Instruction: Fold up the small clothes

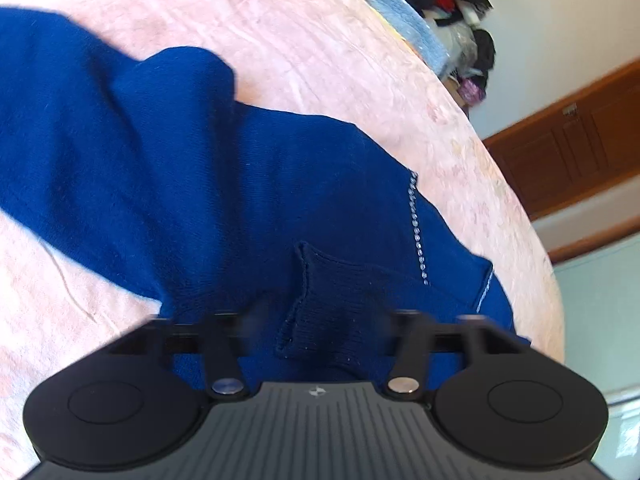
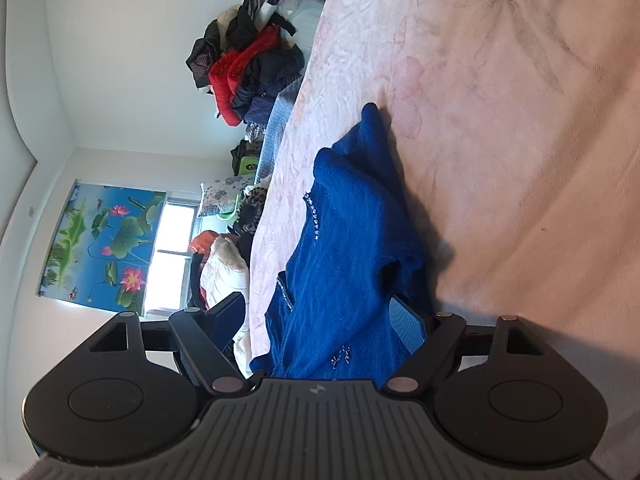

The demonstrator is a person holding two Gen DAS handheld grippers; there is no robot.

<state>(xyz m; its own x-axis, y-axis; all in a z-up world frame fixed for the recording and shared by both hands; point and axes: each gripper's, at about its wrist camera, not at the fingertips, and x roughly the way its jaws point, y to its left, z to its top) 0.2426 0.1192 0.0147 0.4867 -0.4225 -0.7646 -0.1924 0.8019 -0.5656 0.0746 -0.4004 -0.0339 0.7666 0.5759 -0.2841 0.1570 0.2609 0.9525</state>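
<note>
A dark blue knitted sweater (image 1: 248,184) with a line of small rhinestones (image 1: 416,224) lies crumpled on the pink bed cover (image 1: 304,40). My left gripper (image 1: 326,316) points down at it, and a ribbed sleeve cuff (image 1: 328,304) lies between its blurred fingers (image 1: 404,320); the pads stand slightly apart and do not press on the cuff. In the right wrist view the same sweater (image 2: 352,240) lies close ahead. My right gripper (image 2: 320,320) is open wide over the near part of it, the blue-padded finger (image 2: 408,324) beside the cloth, with no grip on it.
The bed cover (image 2: 500,120) spreads wide around the sweater. A heap of dark and red clothes (image 2: 248,64) sits at the far end of the bed. A wooden cabinet (image 1: 576,136) stands past the bed's edge, and a lotus picture (image 2: 104,240) hangs by a window.
</note>
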